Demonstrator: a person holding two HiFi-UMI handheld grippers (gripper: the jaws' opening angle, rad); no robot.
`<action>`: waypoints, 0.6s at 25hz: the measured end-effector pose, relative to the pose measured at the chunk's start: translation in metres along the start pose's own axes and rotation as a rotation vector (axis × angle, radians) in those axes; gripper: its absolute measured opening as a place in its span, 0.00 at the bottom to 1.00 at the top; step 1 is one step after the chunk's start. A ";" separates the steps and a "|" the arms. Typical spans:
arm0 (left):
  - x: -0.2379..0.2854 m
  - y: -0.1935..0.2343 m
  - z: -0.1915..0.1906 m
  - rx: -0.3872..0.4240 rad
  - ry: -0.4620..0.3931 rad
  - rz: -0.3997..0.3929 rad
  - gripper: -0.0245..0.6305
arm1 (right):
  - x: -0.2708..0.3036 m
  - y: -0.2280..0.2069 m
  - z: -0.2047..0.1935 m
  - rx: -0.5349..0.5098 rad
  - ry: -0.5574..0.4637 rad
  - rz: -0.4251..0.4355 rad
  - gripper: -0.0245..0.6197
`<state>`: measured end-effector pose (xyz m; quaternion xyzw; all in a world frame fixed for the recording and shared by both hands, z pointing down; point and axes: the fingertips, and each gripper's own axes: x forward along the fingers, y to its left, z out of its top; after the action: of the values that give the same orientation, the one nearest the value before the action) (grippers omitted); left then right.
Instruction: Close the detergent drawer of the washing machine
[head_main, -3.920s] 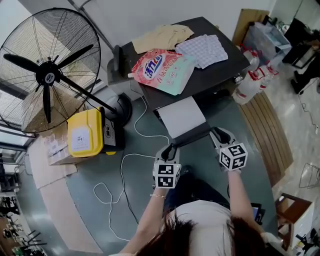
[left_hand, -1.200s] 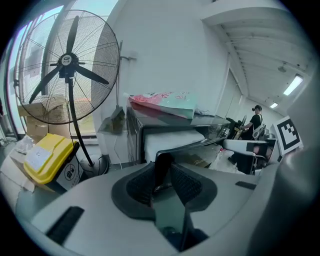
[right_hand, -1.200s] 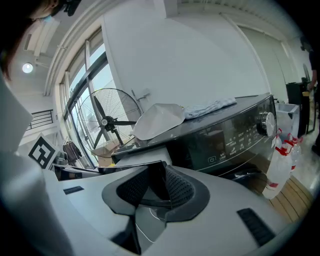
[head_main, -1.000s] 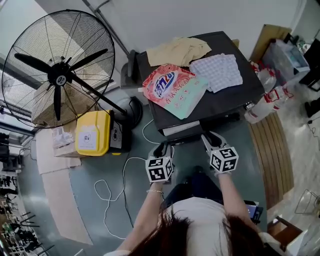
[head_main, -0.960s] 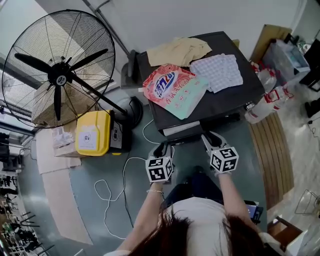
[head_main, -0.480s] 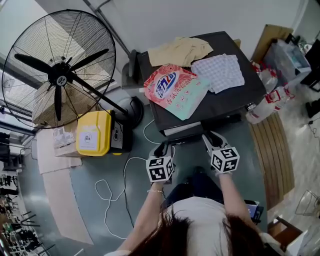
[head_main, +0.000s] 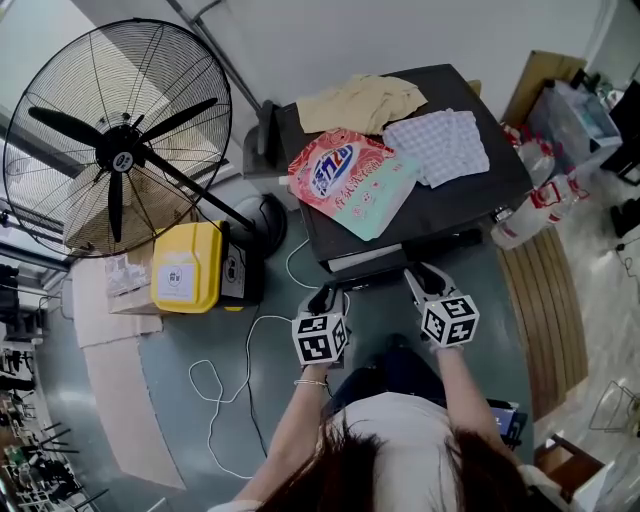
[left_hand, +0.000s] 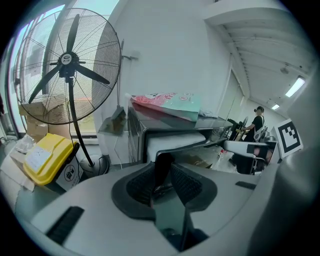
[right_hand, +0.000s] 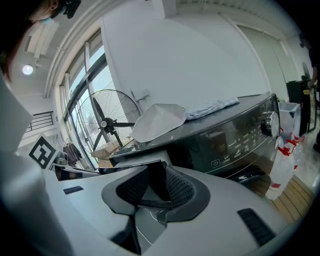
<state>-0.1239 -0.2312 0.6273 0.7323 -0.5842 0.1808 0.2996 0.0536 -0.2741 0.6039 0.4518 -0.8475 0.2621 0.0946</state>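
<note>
**Jaws.** Left gripper (left_hand: 163, 170): jaws held apart, with the dark front edge of the detergent drawer (head_main: 362, 262) seen between them. No squeeze by the pads can be made out. Right gripper (right_hand: 156, 187): jaws just opened a little wider, the same front edge between them, unclamped.

**Task thing.** The drawer is found directly ahead of both pairs of jaws, pushed nearly home in the washing machine (head_main: 465, 195). A pale strip of it is left showing under the top.

**Risks, as judged.**
- If the grippers are drawn back with the front edge between the jaws, a pad may be caught on it and the drawer dragged out again.
- If more push is given at one pair of jaws than at the other, the drawer may be skewed and jammed short of flush.
- The detergent bag (head_main: 350, 178), lying above and just beyond the jaws, could be knocked if the grippers are lifted carelessly.
- A white cable (head_main: 245, 345), looped on the floor (head_main: 190, 400) below and left of the left jaws, could be snagged on stepping back.

**Surface and room.** The machine top is dark and smooth, and is also loaded with a checked cloth (head_main: 437, 145) and a beige cloth (head_main: 360, 100) farther beyond the jaws. A large standing fan (head_main: 115, 150) and a yellow box (head_main: 180, 268) are noted well left of the left jaws. White bottles (head_main: 520, 215) are noted right of the right jaws.
</note>
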 end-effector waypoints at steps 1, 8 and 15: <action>0.000 0.000 0.000 0.000 0.001 0.000 0.20 | 0.000 0.000 0.000 -0.001 0.001 0.000 0.24; 0.011 0.008 0.013 -0.015 0.011 0.037 0.20 | 0.015 -0.003 0.009 -0.007 0.012 -0.020 0.24; 0.018 0.015 0.023 -0.029 0.013 0.050 0.20 | 0.027 -0.003 0.017 -0.012 0.024 -0.016 0.24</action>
<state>-0.1357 -0.2616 0.6247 0.7119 -0.6029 0.1843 0.3094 0.0421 -0.3040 0.6015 0.4546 -0.8442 0.2619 0.1095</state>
